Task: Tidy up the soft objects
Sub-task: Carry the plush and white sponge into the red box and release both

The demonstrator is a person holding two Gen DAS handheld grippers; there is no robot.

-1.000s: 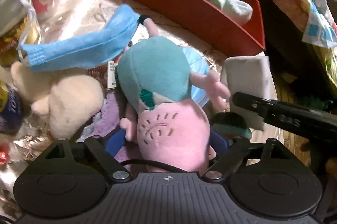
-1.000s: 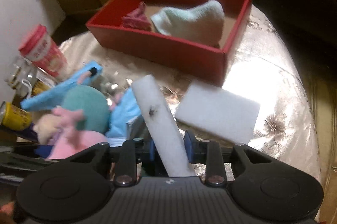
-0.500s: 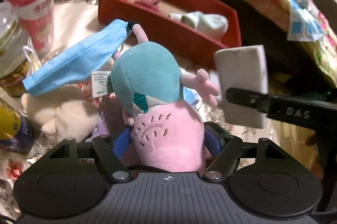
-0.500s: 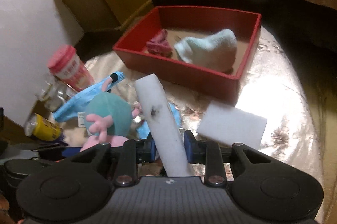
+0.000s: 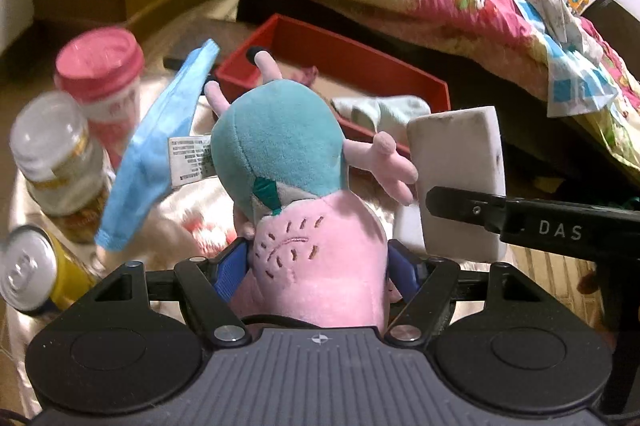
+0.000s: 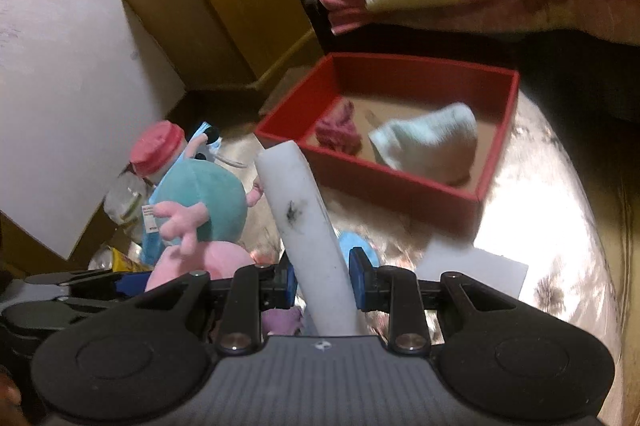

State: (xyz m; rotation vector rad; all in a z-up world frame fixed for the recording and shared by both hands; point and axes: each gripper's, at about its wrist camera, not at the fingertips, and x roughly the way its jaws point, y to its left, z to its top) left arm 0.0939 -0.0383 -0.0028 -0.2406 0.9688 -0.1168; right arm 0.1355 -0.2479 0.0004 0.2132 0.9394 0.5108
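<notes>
Plush, left wrist view: clamped in the left gripper and lifted off the table, mask draped on it; carry step in hand, next comes release over the red box, where a sock lies; plush base hidden. Right wrist view: right gripper pinches a sponge short of the box; second sponge on the table, its near edge hidden.
</notes>
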